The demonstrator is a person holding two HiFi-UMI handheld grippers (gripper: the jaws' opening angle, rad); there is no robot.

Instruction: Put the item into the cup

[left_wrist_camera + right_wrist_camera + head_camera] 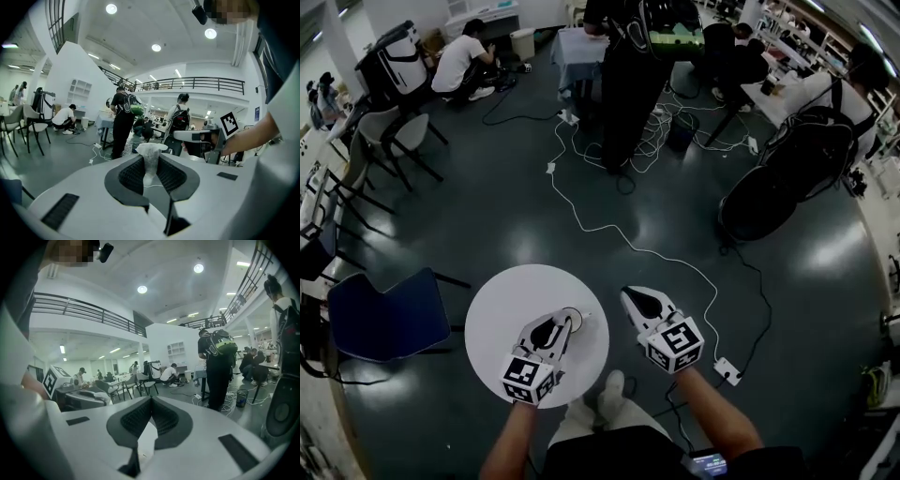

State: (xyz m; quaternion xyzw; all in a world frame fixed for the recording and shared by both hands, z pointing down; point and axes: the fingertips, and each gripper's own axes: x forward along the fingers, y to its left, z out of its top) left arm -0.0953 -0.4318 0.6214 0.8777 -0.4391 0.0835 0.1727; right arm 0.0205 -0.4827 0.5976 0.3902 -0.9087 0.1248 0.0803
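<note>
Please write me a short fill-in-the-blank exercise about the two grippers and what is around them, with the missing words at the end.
1. The left gripper is shut on a crumpled item of ____ colour.
2. It is above a table whose top is ____ in shape.
3. The right gripper has its jaws ____, with nothing between them.
4. In the head view, the right gripper is above the dark ____, not the table.

Missing words: white; round; shut; floor.

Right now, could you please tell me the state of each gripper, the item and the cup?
left gripper: shut on the white item, above the round table.
white item: crumpled, pinched between the left jaws, not in the cup.
right gripper: shut, empty, beside the table.
cup: upright on the table by the left gripper's tips; contents unclear.
</note>
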